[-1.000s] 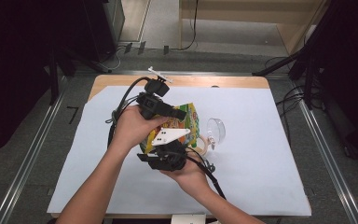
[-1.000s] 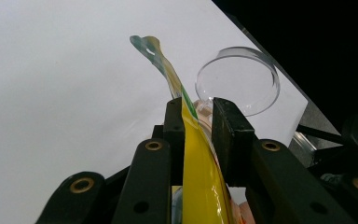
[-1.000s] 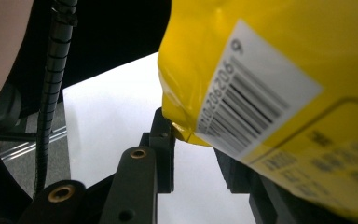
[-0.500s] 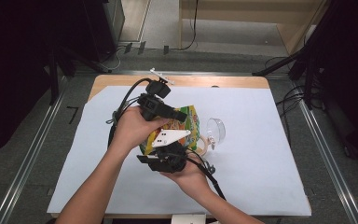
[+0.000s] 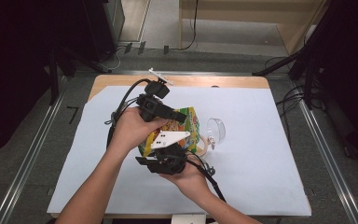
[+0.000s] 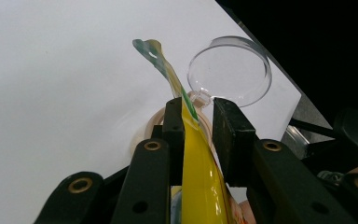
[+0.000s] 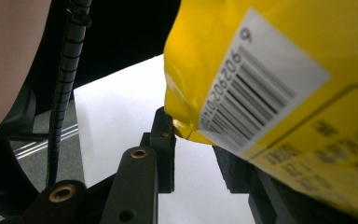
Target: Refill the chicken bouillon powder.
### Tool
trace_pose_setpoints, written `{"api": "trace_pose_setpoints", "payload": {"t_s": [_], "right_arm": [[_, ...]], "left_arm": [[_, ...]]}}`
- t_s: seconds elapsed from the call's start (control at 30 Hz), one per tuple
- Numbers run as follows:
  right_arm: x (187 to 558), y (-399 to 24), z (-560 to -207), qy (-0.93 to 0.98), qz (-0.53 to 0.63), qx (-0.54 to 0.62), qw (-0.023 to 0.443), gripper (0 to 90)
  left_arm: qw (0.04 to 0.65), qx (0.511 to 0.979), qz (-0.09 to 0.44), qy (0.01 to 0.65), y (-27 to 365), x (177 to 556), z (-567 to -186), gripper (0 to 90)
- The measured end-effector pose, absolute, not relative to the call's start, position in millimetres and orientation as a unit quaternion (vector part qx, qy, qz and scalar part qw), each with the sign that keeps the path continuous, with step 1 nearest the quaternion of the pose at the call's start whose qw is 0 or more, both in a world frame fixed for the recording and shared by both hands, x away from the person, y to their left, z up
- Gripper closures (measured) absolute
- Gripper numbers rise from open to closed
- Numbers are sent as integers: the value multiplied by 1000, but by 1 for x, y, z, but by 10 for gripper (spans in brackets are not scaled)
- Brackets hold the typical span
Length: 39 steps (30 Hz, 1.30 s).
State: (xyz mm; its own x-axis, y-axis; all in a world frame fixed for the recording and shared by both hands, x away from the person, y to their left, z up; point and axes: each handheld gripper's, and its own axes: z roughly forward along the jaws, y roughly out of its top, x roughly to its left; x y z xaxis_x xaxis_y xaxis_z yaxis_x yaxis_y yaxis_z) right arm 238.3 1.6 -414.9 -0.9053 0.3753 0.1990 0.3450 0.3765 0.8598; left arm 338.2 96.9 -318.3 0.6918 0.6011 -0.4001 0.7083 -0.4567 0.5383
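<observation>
High view: my left gripper (image 5: 179, 116) and right gripper (image 5: 168, 151) both hold the snack bag (image 5: 186, 128) over the white table cover (image 5: 261, 140), beside a clear bowl (image 5: 216, 129).

Left gripper view: my jaws stand narrowly apart, the bag's top seam (image 6: 186, 121) against one jaw; whether they pinch it I cannot tell.

Right gripper view: the bag's barcode corner (image 7: 261, 84) lies across my jaws, the grip unclear.

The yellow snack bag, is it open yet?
Not yet, it seems. Both grippers are at the yellow foil snack bag: the left gripper has its top edge between its jaws, the right gripper its barcode corner. The clear round glass bowl looks empty, so opening and pouring probably remain.
</observation>
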Motion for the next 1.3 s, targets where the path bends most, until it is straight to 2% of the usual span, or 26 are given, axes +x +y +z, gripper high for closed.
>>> {"api": "trace_pose_setpoints", "payload": {"t_s": [0.33,0.5,0.7,1.3], "right_arm": [[240,1,-419,831,512,217,13,715],[238,2,-417,831,512,216,17,715],[235,3,-416,828,517,217,11,722],[235,2,-419,831,515,209,30,723]], "left_arm": [[351,852,-76,381,96,338,-321,717],[347,853,-77,383,97,339,-322,753],[343,854,-76,383,96,337,-320,752],[346,855,-72,379,95,334,-320,752]]}}
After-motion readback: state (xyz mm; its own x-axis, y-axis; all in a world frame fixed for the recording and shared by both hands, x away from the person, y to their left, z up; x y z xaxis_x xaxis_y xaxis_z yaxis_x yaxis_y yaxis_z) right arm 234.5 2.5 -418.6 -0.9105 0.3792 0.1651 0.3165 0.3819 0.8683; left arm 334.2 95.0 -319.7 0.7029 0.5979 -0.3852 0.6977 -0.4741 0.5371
